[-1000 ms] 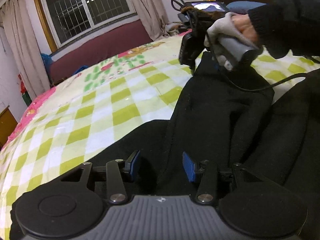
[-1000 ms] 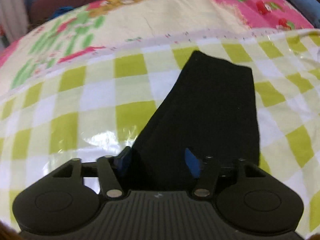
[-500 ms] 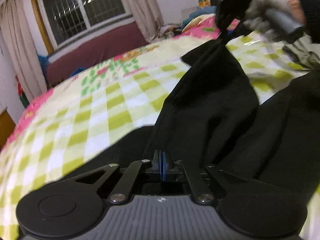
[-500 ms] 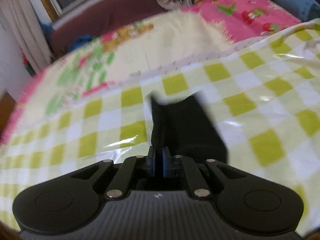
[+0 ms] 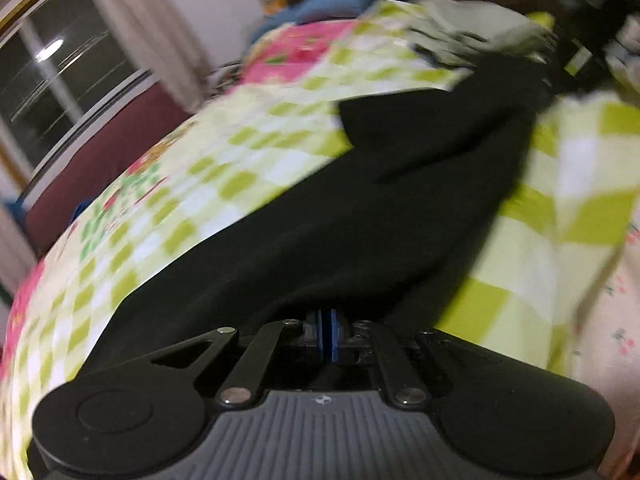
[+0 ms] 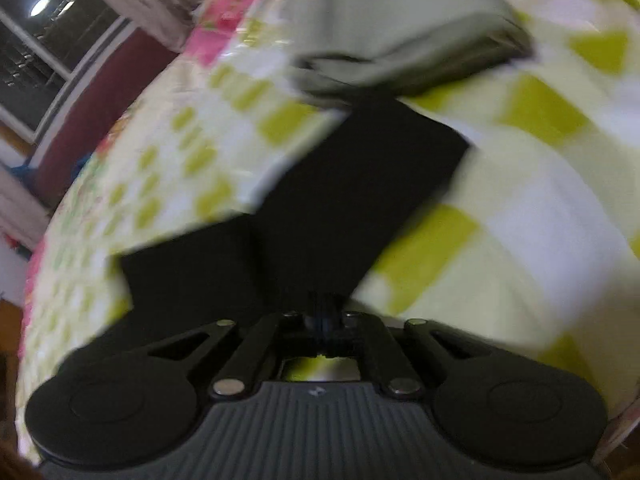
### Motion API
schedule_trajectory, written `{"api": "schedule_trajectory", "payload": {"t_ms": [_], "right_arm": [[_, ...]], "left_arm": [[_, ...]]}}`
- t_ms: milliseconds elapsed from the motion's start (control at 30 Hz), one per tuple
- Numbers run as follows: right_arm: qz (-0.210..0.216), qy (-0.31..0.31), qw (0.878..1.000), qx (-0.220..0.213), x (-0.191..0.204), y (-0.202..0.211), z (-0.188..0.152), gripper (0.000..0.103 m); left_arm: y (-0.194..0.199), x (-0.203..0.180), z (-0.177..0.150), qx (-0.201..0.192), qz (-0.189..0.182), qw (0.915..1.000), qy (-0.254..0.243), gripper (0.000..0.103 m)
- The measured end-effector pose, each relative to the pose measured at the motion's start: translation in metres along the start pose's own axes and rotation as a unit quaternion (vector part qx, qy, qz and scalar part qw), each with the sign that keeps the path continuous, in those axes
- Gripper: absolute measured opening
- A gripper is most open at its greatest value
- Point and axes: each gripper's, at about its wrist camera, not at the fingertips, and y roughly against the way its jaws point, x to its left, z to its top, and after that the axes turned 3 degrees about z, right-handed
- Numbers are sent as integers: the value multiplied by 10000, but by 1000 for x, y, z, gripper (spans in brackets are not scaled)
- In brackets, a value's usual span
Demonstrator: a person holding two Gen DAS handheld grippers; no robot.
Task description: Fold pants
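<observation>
Black pants [image 5: 360, 216] lie stretched across a green-and-white checked bedspread [image 5: 168, 216]. My left gripper [image 5: 327, 322] is shut on the near edge of the cloth, its blue pads pressed together with fabric between them. In the right wrist view a black pant leg [image 6: 352, 184] runs away from my right gripper [image 6: 326, 316], which is shut on its near end. Both views are blurred by motion.
A folded grey garment [image 6: 400, 28] lies on the bed just beyond the far end of the pant leg. A window [image 5: 52, 76] with curtains and a dark red wall stand at the left. Blue bedding [image 5: 340, 0] is piled at the head of the bed.
Both grippers went from open to shut on the black pants. Both then swung sideways with the cloth, rolling, and the right one now faces the grey garment.
</observation>
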Motion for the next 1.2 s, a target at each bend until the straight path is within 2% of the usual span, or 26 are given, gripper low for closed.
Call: {"api": "schedule_trajectory", "payload": {"t_ms": [67, 100, 167, 233, 267, 300, 367, 500, 567, 600, 633, 667, 733, 833, 867, 900, 967, 1000, 1033, 1100, 1167, 1200], "right_arm": [[-49, 466, 9986, -248, 12, 6, 2, 7], [-170, 954, 9945, -409, 23, 9, 2, 7], [-253, 1993, 9770, -716, 50, 15, -4, 7], [-47, 2949, 9522, -791, 81, 19, -17, 10], [77, 3245, 9426, -780, 88, 18, -23, 19], [241, 3580, 9306, -727, 100, 16, -32, 36], [502, 4304, 8991, -624, 124, 6, -51, 53], [397, 5623, 8232, -673, 165, -21, -91, 53], [156, 5992, 7970, -740, 177, -39, -104, 49], [-68, 6096, 7884, -821, 182, -48, -106, 38], [-243, 6051, 7912, -854, 182, -54, -102, 23], [-327, 5768, 8127, -758, 180, -59, -89, 1], [-370, 4982, 8632, -726, 159, -50, -56, 0], [-486, 3814, 9190, -874, 108, -18, -10, 0], [-500, 3482, 9320, -877, 92, -9, 2, 0], [-429, 3332, 9375, -912, 81, 1, 10, 1], [-128, 3509, 9319, -903, 75, 16, 9, 9], [-18, 3819, 9207, -799, 81, 18, 0, 10], [26, 4210, 9045, -683, 91, 15, -12, 11], [174, 5014, 8632, -558, 117, 1, -45, 33], [412, 5659, 8227, -355, 138, -11, -77, 48], [480, 5907, 8050, -263, 148, -18, -90, 48]], "left_arm": [[3, -8, 5, -28, -103, 9998, -163, 25], [2, -10, 8, -35, -100, 9997, -227, 26], [1, -10, 12, -41, -64, 9997, -231, 26], [-4, -9, 18, -30, -69, 9999, -105, 26], [-6, -8, 20, -33, -63, 10000, -42, 26], [-8, -7, 21, -44, -47, 10000, -2, 26], [-11, -6, 21, -44, -40, 10000, 35, 26], [-5, -6, 15, -41, -52, 10000, 60, 26], [0, -5, 12, -36, -51, 9999, 115, 27], [2, -4, 12, -36, -58, 9999, 146, 27], [4, -3, 12, -43, -46, 9998, 169, 27], [6, -2, 11, -59, -25, 9998, 185, 27], [10, 0, 11, -98, -12, 9997, 217, 28], [14, -1, 11, -150, -50, 9997, 175, 30], [14, -2, 11, -164, -61, 9998, 126, 32], [15, -4, 11, -162, -72, 9998, 94, 33], [15, -6, 11, -134, -124, 9998, 64, 34], [15, -7, 12, -113, -149, 9998, 70, 34], [15, -8, 12, -91, -175, 9998, 92, 34], [16, -9, 13, -47, -190, 9997, 176, 34], [19, -7, 12, -43, -166, 9994, 286, 34], [20, -5, 12, -56, -140, 9993, 356, 34]]}}
